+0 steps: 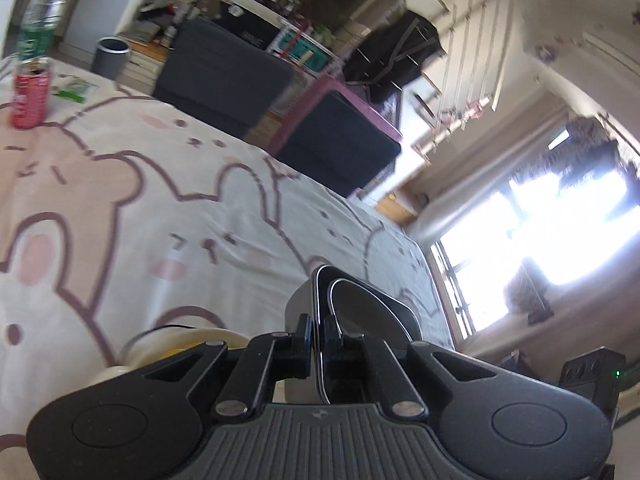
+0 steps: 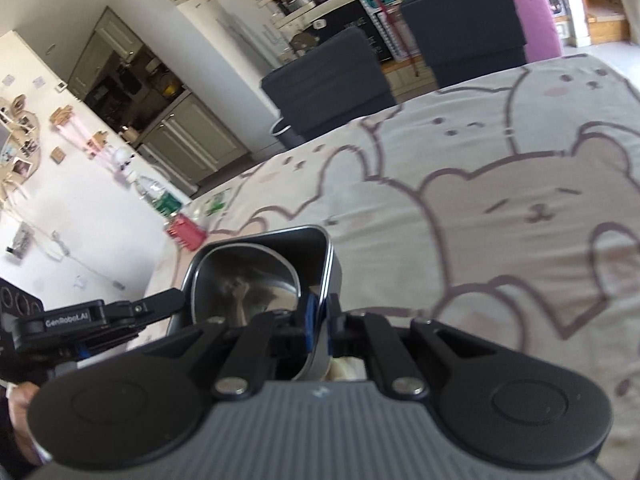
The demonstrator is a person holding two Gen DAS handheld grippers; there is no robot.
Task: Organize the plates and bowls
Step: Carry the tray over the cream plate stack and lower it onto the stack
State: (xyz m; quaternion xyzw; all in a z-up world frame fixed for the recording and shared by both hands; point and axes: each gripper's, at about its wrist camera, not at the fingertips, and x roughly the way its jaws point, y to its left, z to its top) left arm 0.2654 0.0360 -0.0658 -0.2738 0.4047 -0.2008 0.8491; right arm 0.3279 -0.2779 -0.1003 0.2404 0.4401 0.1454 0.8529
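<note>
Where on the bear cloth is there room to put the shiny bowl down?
The middle of the bear tablecloth is bare, between the red can and the dark chairs. It is crowded right under the metal bowl, by the cream dish.

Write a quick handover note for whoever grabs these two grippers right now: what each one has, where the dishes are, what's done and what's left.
Left gripper: shut on the rim of the dark square bowl.
Right gripper: shut on the opposite rim of that bowl, so both carry it above the bear-print tablecloth.
A cream dish sits on the cloth beneath the left gripper, partly hidden.
Done: bowl lifted.
Left: set it down, probably stacked with the other dishes; release.
</note>
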